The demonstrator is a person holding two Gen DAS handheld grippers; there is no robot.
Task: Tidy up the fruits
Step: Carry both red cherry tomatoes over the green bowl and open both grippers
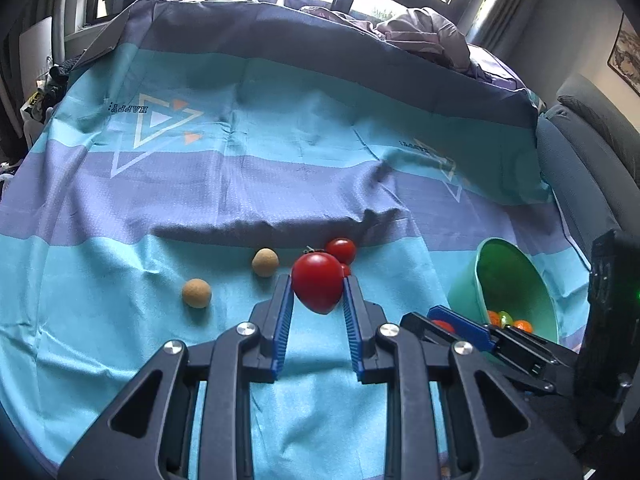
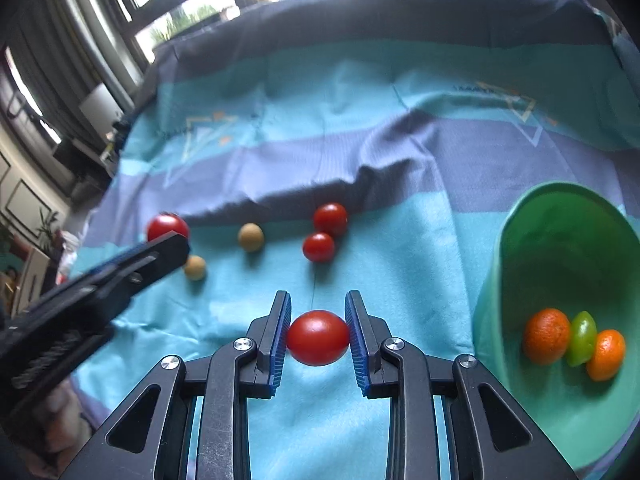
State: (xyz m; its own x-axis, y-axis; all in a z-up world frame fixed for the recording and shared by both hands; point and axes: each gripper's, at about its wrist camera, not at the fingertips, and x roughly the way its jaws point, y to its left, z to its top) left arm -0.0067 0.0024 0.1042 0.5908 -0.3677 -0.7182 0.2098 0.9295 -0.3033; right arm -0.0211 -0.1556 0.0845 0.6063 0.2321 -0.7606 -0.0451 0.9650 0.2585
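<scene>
My left gripper [image 1: 317, 280] is shut on a large red tomato [image 1: 317, 287] and holds it above the blue striped cloth. It also shows in the right wrist view [image 2: 167, 227]. My right gripper [image 2: 318, 300] is shut on a small red tomato [image 2: 318, 337] left of the green bowl [image 2: 532, 216]. The bowl [image 1: 464, 288] holds two orange fruits [image 2: 546, 335] and a green one [image 2: 582, 338]. Two small red tomatoes [image 2: 330, 219] [image 2: 318, 247] and two tan round fruits [image 2: 251, 236] [image 2: 195, 267] lie on the cloth.
The cloth [image 1: 320, 160] covers a bed and has a raised fold behind the fruits. Crumpled bedding [image 1: 424, 32] lies at the far side under windows. A grey armchair [image 1: 592, 152] stands to the right.
</scene>
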